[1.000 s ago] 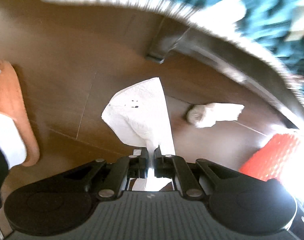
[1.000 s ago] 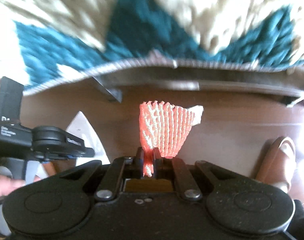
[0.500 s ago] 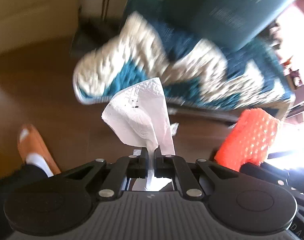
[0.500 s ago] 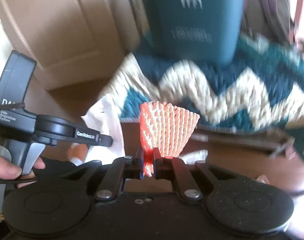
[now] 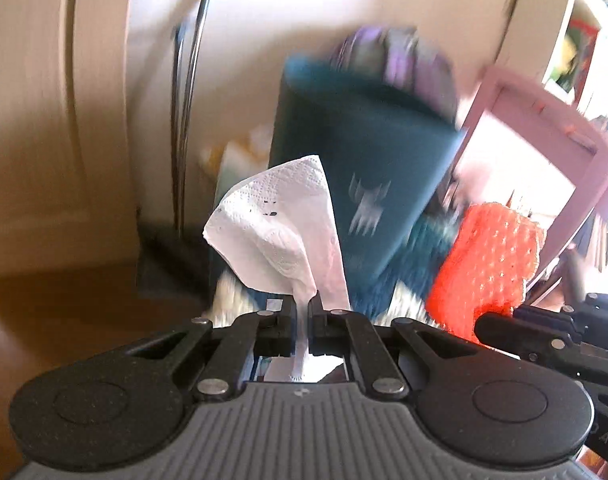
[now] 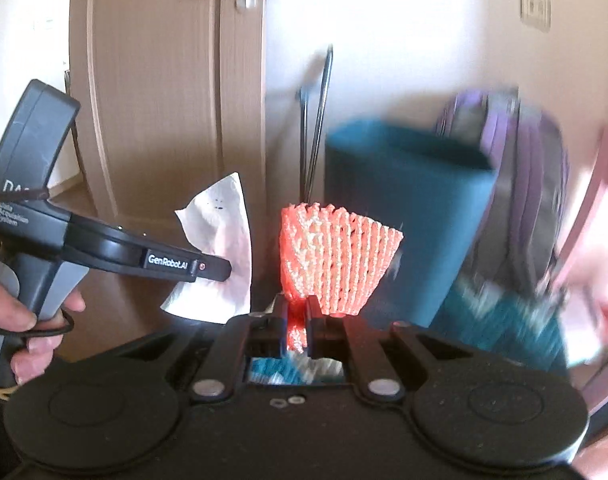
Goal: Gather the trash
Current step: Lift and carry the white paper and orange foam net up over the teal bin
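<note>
My left gripper (image 5: 302,308) is shut on a white paper napkin (image 5: 280,232) that stands up from the jaws. My right gripper (image 6: 296,310) is shut on an orange foam fruit net (image 6: 335,260). Both are held up in the air, side by side. A tall teal bin (image 5: 363,168) stands just ahead on the rug, its open top above the napkin; it also shows in the right wrist view (image 6: 403,208). The net shows at the right of the left wrist view (image 5: 487,264), and the napkin shows in the right wrist view (image 6: 220,248).
A beige door (image 6: 164,80) and white wall are behind the bin. A purple backpack (image 6: 519,168) leans behind it. A pink frame (image 5: 543,152) stands to the right. A teal and white rug (image 6: 503,320) lies below. Thin metal rods (image 6: 315,120) lean on the wall.
Both grippers have risen from the floor and tilted up, each still holding its trash. The view went from wooden floor and rug to the teal bin close ahead.
</note>
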A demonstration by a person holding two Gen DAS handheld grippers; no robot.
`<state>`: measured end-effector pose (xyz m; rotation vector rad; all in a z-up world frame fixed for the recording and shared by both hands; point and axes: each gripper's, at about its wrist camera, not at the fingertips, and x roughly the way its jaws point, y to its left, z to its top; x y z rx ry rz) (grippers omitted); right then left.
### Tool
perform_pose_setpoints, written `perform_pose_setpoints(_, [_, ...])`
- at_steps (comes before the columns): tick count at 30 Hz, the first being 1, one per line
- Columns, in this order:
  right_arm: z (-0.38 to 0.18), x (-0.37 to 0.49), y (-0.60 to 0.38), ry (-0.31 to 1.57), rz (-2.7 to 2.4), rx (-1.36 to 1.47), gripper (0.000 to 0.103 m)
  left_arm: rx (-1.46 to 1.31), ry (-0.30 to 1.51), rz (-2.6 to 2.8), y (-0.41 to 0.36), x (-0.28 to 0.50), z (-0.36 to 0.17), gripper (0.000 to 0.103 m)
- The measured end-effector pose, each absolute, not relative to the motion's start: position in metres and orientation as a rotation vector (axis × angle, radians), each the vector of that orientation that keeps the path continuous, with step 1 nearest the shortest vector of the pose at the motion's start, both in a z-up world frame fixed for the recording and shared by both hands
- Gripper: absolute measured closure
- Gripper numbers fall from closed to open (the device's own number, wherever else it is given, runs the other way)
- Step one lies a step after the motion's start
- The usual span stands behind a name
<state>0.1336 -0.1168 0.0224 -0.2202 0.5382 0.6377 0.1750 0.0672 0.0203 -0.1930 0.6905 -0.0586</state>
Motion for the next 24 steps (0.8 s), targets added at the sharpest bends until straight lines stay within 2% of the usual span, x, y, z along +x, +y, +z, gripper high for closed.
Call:
perform_pose_setpoints(7, [0.098, 0.170, -0.118, 0.353, 0.603, -0.254, 0.096, -0.112, 0.507, -0.089, 0.055, 0.213, 0.116, 0.098])
perform_pose_setpoints(12, [0.123, 0.208, -0.122, 0.297, 0.569, -0.267, 0.096, -0.045, 0.436, -0.104, 0.037, 0.250, 0.163, 0.098])
perform_pose_setpoints(17, [0.126, 0.246, -0.123, 0.294, 0.537, -0.274, 0.096, -0.049, 0.471, -0.124, 0.023, 0.297, 0.173, 0.098])
perform_pose_setpoints(24, [0.102, 0.294, -0.103, 0.355, 0.503, -0.264, 0.096, -0.041, 0.572, -0.099, 0.012, 0.359, 0.152, 0.098])
